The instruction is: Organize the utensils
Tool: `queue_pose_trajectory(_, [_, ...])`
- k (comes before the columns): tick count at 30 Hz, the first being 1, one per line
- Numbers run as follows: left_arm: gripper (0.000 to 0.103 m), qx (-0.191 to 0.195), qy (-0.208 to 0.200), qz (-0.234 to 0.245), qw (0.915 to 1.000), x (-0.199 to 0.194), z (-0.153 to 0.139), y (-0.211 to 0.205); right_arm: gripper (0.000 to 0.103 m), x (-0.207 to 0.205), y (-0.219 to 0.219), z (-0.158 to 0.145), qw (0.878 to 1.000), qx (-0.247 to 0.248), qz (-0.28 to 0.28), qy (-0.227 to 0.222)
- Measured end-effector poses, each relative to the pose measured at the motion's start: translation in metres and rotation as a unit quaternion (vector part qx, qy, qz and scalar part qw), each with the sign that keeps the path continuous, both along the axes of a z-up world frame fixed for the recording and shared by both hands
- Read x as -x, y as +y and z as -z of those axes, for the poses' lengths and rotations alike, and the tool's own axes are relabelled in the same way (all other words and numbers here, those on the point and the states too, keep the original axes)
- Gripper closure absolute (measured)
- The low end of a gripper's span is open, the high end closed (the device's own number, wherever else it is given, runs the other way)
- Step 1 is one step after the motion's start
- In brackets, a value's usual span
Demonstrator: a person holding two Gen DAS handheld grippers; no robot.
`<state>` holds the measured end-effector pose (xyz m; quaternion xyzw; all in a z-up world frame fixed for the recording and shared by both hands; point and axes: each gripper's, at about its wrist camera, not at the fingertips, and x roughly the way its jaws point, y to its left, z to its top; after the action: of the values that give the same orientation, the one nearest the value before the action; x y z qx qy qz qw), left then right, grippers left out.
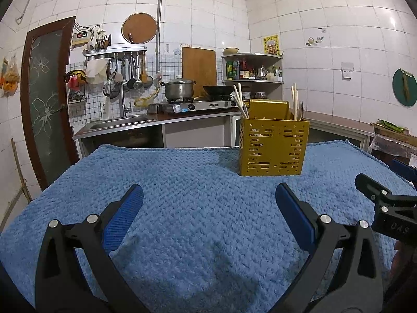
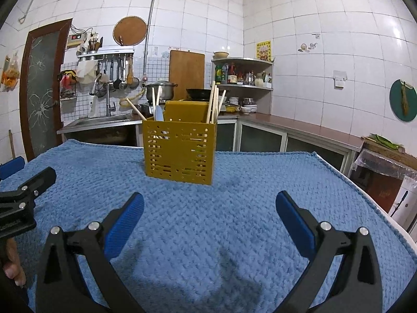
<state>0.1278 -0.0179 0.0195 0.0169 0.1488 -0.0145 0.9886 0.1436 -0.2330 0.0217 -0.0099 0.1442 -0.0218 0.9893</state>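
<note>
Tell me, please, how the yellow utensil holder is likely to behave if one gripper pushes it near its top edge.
The yellow utensil holder looks tall and slotted, so probably light; a high push may tip it rather than slide it. The plush blue towel beneath would likely grip its base, adding to that. The chopsticks lean loosely inside and could shift or rattle.

Bench (image 1: 182,182) under blue towel (image 2: 234,182): wide bare stretch left in front and on both sides of holder (image 2: 179,151). Holder only obstacle on it. Access from above narrowed by chopsticks (image 2: 213,101) and spoon (image 2: 158,113) sticking out of top.
</note>
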Motion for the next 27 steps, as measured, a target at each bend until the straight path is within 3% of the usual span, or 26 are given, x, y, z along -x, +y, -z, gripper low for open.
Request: queue_pose_trajectory(27, [0.005, -0.006, -0.004, 0.005, 1.0, 0.003, 0.0017, -0.0029, 0.004, -0.004, -0.0015, 0.0014, 1.0, 0.001, 0.002, 0.005])
